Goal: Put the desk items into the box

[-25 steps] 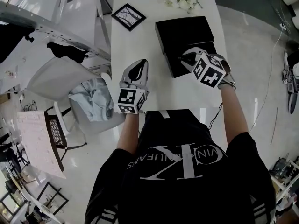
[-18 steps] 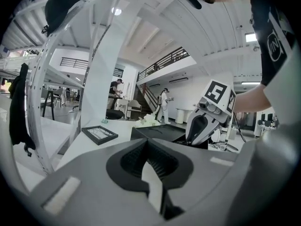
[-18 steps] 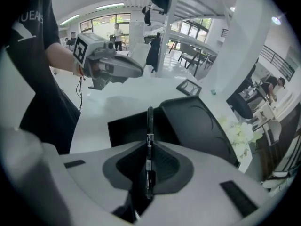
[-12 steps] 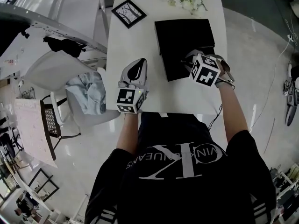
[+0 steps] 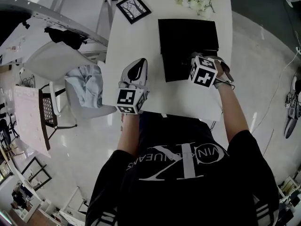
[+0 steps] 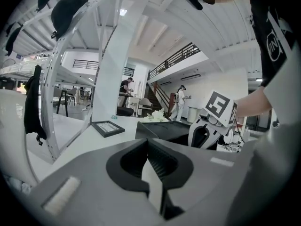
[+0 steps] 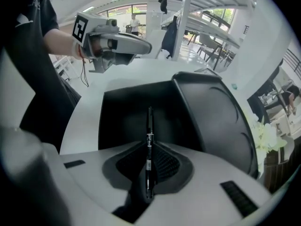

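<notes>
**Head view.** On the white desk [image 5: 136, 41], a black box [image 5: 188, 36] sits toward the far right corner. A picture frame [image 5: 133, 8] lies near the far left corner, and a sprig of white flowers [image 5: 197, 0] lies at the far edge. The right gripper [image 5: 197, 60] is over the box's near edge. The left gripper [image 5: 136, 72] is parked by the desk's near left edge, well apart from the box.

**Left gripper view.** Its fingers are together with nothing between them. The frame, the flowers and the box all lie ahead of it on the desk.

**Right gripper view.** The fingers are clamped on a slim black pen [image 7: 149, 140]. The pen points forward over the dark open inside of the box, and a black panel, probably the lid, rises beside it.

**The step in hand** looks like dropping the pen in. To do it well:
- Bring the pen low and roughly level over the box floor.
- Keep it clear of the raised panel.
- Part the fingers only then, so it neither bounces nor rolls out.

**Against a second ago**
- The right gripper has edged slightly further in over the box from its near right corner.
- The left gripper has stayed where it was.
- The frame and flowers have not moved on the desk; only the camera has shifted.
</notes>
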`<state>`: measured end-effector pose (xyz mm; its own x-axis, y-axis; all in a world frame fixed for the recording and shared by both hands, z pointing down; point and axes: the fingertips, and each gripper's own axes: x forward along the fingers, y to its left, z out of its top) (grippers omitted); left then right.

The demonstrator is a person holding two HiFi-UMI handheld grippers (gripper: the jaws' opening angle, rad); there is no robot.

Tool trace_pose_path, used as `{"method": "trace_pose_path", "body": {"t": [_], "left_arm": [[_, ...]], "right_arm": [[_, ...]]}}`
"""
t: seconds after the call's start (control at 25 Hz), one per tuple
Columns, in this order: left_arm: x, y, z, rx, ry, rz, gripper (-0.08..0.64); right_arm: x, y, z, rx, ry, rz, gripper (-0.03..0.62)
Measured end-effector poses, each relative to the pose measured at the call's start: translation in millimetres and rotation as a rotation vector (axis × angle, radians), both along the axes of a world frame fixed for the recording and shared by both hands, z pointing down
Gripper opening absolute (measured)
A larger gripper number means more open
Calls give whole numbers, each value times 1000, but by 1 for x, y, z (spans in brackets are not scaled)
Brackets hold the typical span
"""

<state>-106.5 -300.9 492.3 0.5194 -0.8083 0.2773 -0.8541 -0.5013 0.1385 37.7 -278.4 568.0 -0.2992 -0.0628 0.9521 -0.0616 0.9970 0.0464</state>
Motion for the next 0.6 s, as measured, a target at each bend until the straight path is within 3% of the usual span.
{"method": "trace_pose_path", "body": {"t": [0.6], "left_arm": [[-2,20,2,0,-5,-71,-6]], "right_arm": [[-1,3,0,34,-31,-41,52]]}}
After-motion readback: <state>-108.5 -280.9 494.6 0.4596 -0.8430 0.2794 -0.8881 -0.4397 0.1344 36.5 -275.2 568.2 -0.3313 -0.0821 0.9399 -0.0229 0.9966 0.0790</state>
